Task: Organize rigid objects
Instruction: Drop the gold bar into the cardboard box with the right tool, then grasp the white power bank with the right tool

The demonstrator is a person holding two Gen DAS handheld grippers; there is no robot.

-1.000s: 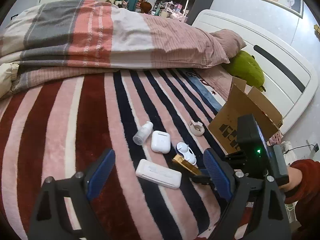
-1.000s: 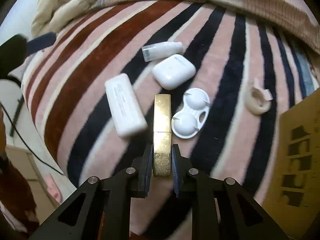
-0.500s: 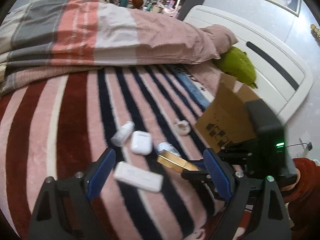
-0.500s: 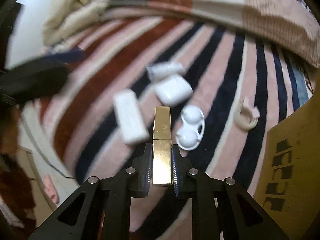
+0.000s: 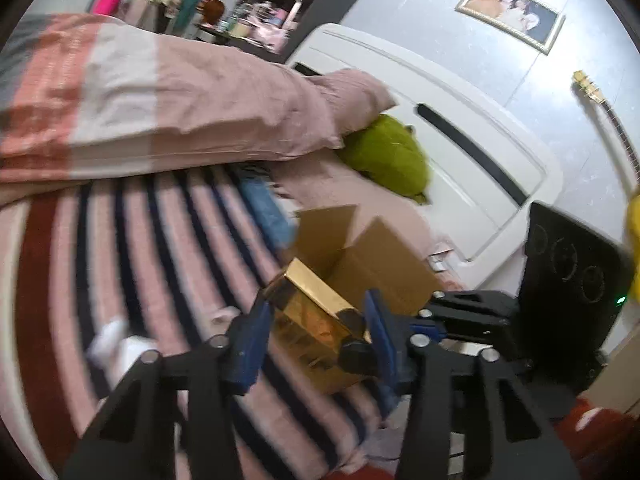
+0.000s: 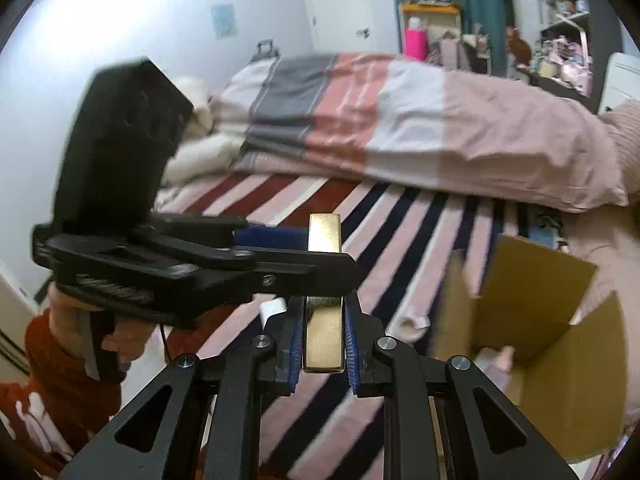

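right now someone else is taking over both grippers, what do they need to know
Right gripper: shut on the gold box, lifted off the bed.
Left gripper: open, holding nothing; its fingers sit either side of the gold box's far end.
Cardboard box: open on the striped blanket, to the right, with at least one item already inside.
Still out on the blanket: a few small white items and a tape roll; too blurred to count.
Left to do: drop the gold box in the cardboard box, then the others.
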